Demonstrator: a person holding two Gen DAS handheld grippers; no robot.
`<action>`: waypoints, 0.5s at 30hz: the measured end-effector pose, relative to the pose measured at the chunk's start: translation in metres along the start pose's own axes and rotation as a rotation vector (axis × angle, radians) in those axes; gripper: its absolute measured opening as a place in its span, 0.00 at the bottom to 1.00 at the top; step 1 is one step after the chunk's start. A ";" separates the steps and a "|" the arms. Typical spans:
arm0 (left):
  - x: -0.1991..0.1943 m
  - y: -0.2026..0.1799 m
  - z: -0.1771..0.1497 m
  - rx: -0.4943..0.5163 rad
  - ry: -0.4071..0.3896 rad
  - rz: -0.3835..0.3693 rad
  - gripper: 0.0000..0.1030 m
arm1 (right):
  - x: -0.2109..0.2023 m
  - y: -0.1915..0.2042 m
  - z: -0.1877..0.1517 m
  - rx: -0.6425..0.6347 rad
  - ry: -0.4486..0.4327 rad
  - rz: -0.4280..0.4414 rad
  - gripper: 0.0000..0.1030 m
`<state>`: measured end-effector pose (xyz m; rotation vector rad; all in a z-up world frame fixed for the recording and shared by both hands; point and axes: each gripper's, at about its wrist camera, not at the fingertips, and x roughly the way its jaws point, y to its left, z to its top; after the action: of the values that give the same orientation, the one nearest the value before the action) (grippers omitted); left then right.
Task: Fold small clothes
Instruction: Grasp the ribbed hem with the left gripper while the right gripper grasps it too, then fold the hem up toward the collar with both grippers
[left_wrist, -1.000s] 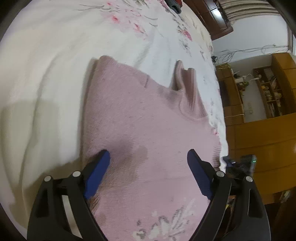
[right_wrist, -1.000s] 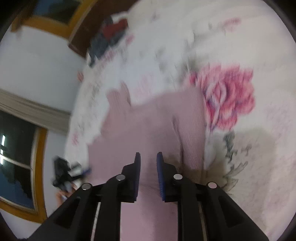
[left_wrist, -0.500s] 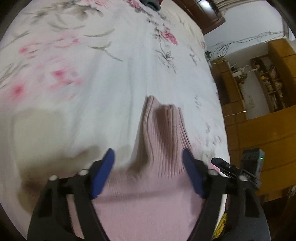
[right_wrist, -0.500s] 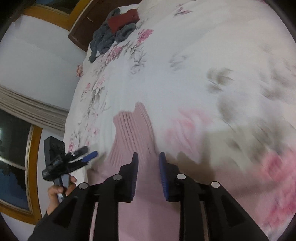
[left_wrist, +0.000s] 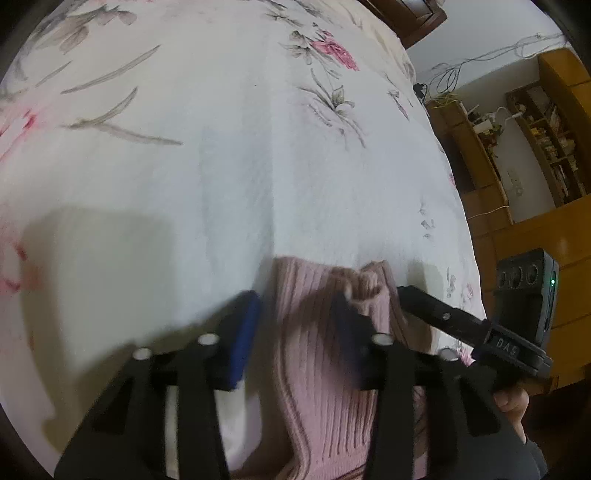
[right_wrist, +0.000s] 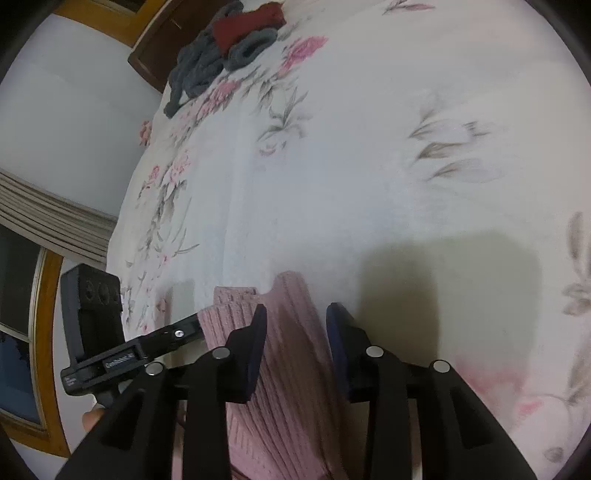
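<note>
Pink ribbed knit garment (left_wrist: 314, 369) lies on the white floral-printed bed cover (left_wrist: 221, 166), at the near edge of the bed, its ribbed end pointing toward twelve o'clock in both wrist views.

In the left wrist view, the left gripper (left_wrist: 295, 325) has its blue-padded fingers (left_wrist: 243, 332) apart, straddling the knit: one finger sits on bare cover at about eight o'clock of the ribbed end, the other rests over the fabric. Whether the pads touch the cloth cannot be told through the blur. At four o'clock the right gripper's black body shows, one black finger reaching in to the bunched corner of the knit.

In the right wrist view, the right gripper (right_wrist: 293, 332) also has its fingers (right_wrist: 256, 347) apart, with the pink garment (right_wrist: 288, 387) running up between them. At nine o'clock the left gripper's black body (right_wrist: 96, 314) appears, with part of a hand (right_wrist: 92, 419) below it.

Farther off, at eleven o'clock in the right wrist view, a pile of grey and dark red clothes (right_wrist: 225, 48) lies by the wooden headboard (right_wrist: 155, 55). In the left wrist view, wooden shelves (left_wrist: 546, 133) stand at two o'clock.
</note>
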<state>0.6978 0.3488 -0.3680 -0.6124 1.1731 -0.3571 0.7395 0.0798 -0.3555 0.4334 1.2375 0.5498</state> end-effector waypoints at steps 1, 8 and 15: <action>0.000 -0.001 -0.001 0.002 -0.002 0.004 0.06 | 0.004 0.002 -0.001 -0.007 0.012 -0.009 0.30; -0.057 -0.018 -0.018 0.041 -0.130 -0.053 0.06 | -0.039 0.008 -0.012 -0.062 -0.085 -0.028 0.10; -0.137 -0.065 -0.071 0.178 -0.171 -0.140 0.06 | -0.115 0.033 -0.055 -0.122 -0.153 0.058 0.09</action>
<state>0.5857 0.3559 -0.2441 -0.5586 0.9259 -0.5123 0.6548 0.0362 -0.2639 0.4018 1.0410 0.6271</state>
